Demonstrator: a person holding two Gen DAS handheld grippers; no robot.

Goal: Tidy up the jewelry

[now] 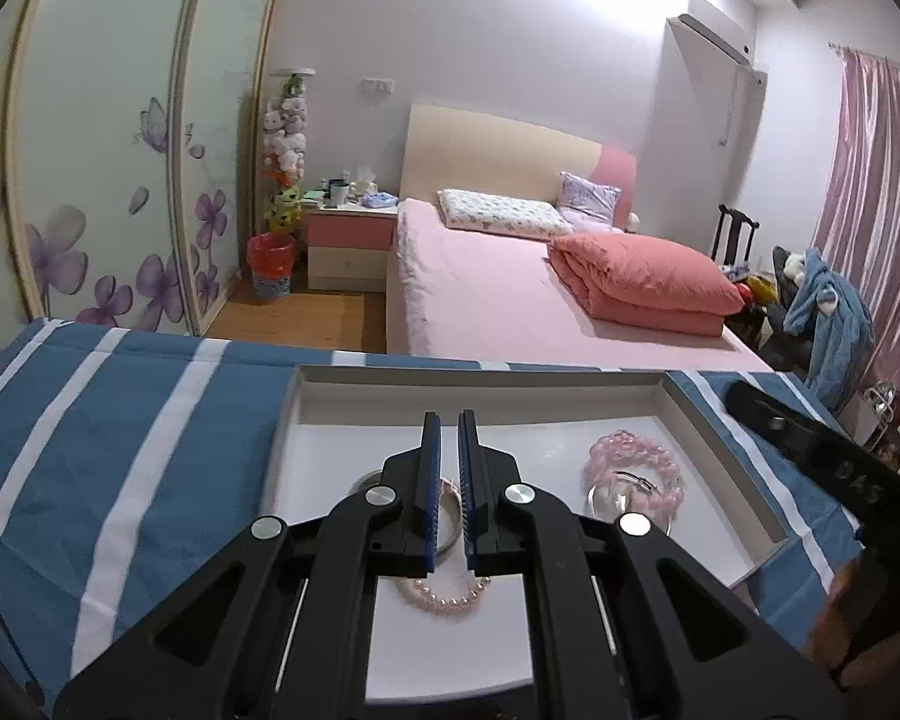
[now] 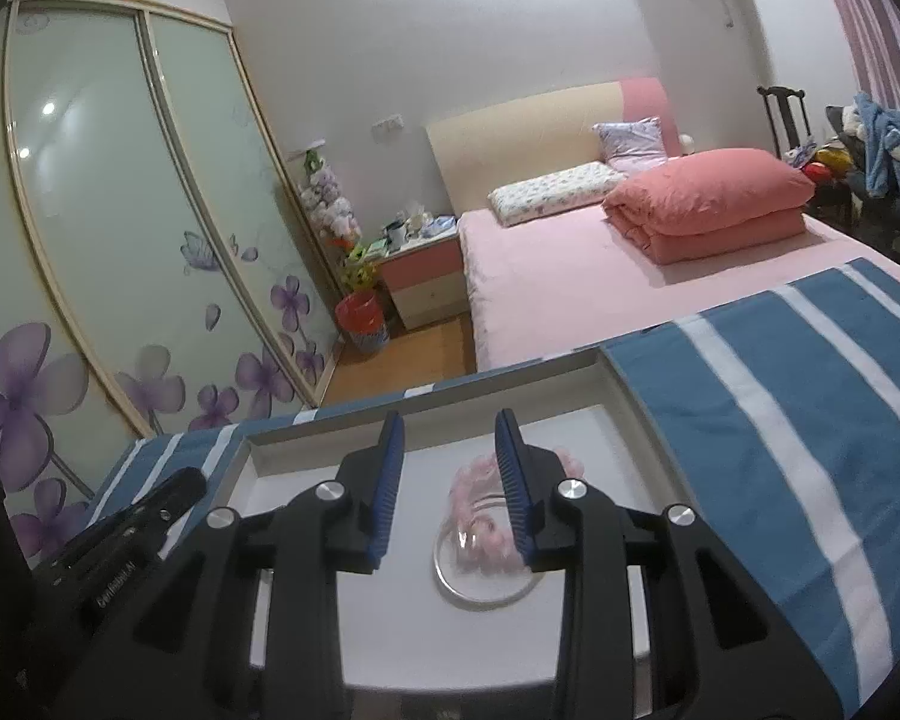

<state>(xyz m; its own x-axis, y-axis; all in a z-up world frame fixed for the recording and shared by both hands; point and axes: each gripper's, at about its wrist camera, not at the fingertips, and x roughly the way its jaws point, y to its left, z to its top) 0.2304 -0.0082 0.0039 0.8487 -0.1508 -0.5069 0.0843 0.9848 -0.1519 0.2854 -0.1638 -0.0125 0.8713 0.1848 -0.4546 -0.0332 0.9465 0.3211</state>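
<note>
So we've got both grippers tipped down over a shallow white tray [image 1: 720,444] that sits on a blue cloth with white stripes [image 1: 120,438].

Going left to right: our left gripper [image 1: 448,420] comes in low from 6 o'clock, with its blue ribbed pads pressed nearly together and only a thin slit between them. We can't see anything pinched in there. Under its black linkage lies a thin silvery metal bangle [image 1: 450,531], and a strand of small round pale pink pearls [image 1: 444,597] curves below that at 6 o'clock, both on the tray floor.

Over toward 3 o'clock in that same view sits a chunky bracelet of glossy translucent pink beads [image 1: 636,462], bunched up, touching or overlapping a clear ring-shaped bangle [image 1: 606,501].

Our right gripper [image 2: 450,426] also tilts down, rolled a little clockwise, with its jaws spread apart and nothing gripped. From its camera the pink beads [image 2: 480,534] and the clear bangle [image 2: 450,576] show in the gap between the fingers, down on the tray floor, and the right pad [image 2: 513,474] partly covers the beads. The tray's low cardboard-like wall [image 2: 624,396] runs off toward 1 o'clock.
</note>
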